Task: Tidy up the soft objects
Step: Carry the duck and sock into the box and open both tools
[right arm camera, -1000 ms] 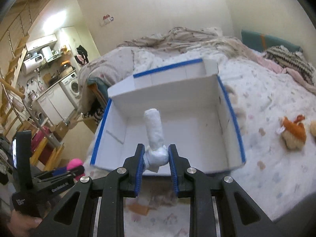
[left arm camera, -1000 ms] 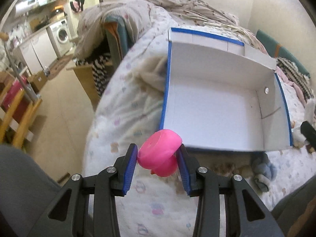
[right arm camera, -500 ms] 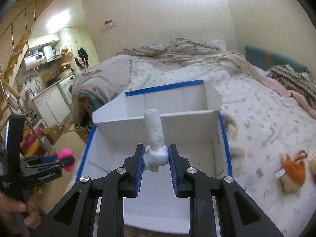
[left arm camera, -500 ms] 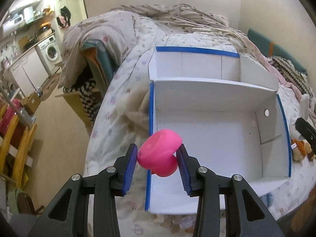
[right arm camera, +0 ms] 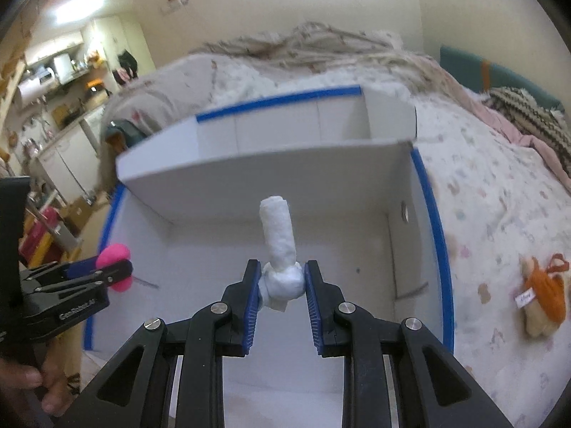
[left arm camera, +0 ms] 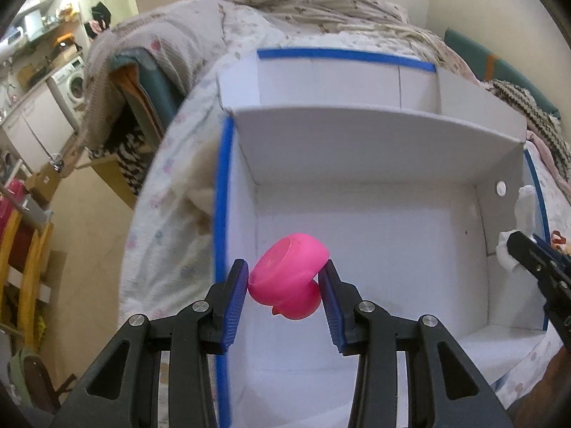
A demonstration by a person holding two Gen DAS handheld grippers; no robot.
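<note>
A white cardboard box with blue-taped edges lies open on the bed, also in the right wrist view. My left gripper is shut on a pink soft toy and hangs over the box's near left part. My right gripper is shut on a white rolled cloth whose roll sticks up past the pads, above the box floor. In the left wrist view the right gripper enters from the right edge with the white cloth. The right wrist view shows the left gripper at the left with the pink toy.
An orange and tan plush toy lies on the patterned bedspread right of the box. Rumpled blankets pile at the bed's far end. Left of the bed are a floor, a washing machine and a yellow wooden frame.
Both grippers have moved forward and a little down over the box, which now fills each view. The pink toy and the white cloth stay gripped as before.
</note>
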